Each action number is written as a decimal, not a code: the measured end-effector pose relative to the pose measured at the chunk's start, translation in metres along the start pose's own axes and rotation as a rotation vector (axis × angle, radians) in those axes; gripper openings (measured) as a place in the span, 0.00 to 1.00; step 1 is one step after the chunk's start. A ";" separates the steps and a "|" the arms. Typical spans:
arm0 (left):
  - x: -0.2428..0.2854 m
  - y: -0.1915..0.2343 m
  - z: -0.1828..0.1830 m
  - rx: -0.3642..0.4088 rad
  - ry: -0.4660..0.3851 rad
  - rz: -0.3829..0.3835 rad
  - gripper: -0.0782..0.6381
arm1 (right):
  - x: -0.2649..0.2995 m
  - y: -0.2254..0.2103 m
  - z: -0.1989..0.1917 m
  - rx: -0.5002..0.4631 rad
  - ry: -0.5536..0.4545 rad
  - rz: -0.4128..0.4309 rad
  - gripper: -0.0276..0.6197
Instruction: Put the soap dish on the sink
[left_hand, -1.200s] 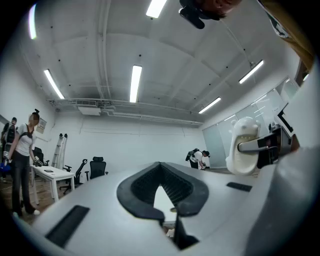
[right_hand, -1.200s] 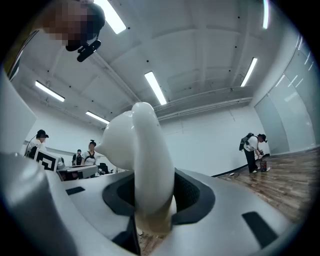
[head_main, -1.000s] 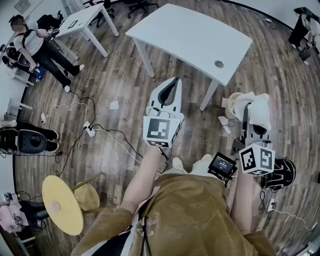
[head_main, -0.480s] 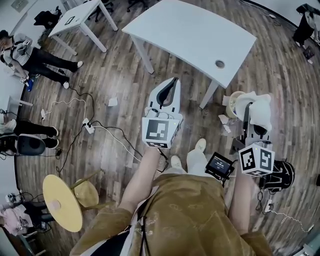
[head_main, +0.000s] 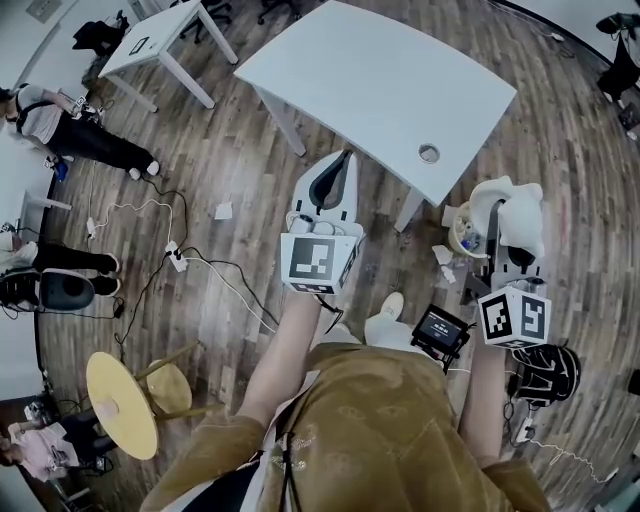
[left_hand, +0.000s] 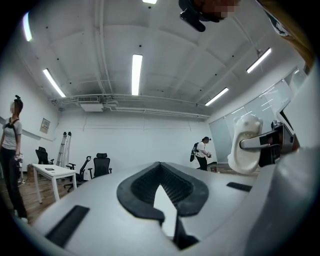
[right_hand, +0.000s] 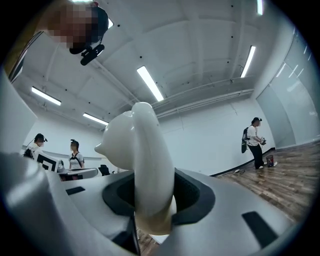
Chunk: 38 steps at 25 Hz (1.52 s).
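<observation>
Head view: we look steeply down on a wooden floor (head_main: 230, 150), with both tools held out ahead of us. The right hand-held gripper (head_main: 503, 238) sits at the right of the frame and is clamped on the white soap dish (head_main: 520, 215). The dish hangs over the floor, just right of the near leg of the white table (head_main: 380, 70). In the right gripper view the soap dish (right_hand: 145, 160) stands on edge between the dark pads (right_hand: 192, 192), which press on both its sides, and its rounded top rises well above them.

The left hand-held gripper (head_main: 340, 170) is at the centre of the frame, its tip near the table's near edge. In the left gripper view its jaws meet at the tip with nothing between them, and the soap dish (left_hand: 245, 145) shows at the right edge.

A round yellow stool (head_main: 120, 405) stands at the lower left. Cables (head_main: 180, 260) trail across the floor at the left, and a person (head_main: 70, 125) stands at the upper left.
</observation>
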<state>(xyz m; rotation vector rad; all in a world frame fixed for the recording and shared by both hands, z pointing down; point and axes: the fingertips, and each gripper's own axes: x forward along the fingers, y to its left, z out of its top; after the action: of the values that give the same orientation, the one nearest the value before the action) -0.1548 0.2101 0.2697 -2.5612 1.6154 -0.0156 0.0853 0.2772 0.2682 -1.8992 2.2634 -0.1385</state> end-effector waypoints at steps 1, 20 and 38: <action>0.006 -0.003 0.002 0.004 -0.001 0.002 0.12 | 0.004 -0.004 0.001 0.003 -0.006 0.008 0.28; 0.101 0.008 0.001 -0.012 -0.006 -0.016 0.12 | 0.085 -0.043 0.002 0.001 0.012 -0.002 0.28; 0.206 0.069 -0.021 -0.040 -0.002 -0.052 0.12 | 0.195 -0.048 -0.011 -0.033 0.042 -0.033 0.27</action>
<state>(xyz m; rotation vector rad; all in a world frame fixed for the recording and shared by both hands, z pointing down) -0.1289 -0.0068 0.2729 -2.6315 1.5635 0.0156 0.0974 0.0767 0.2724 -1.9683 2.2754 -0.1480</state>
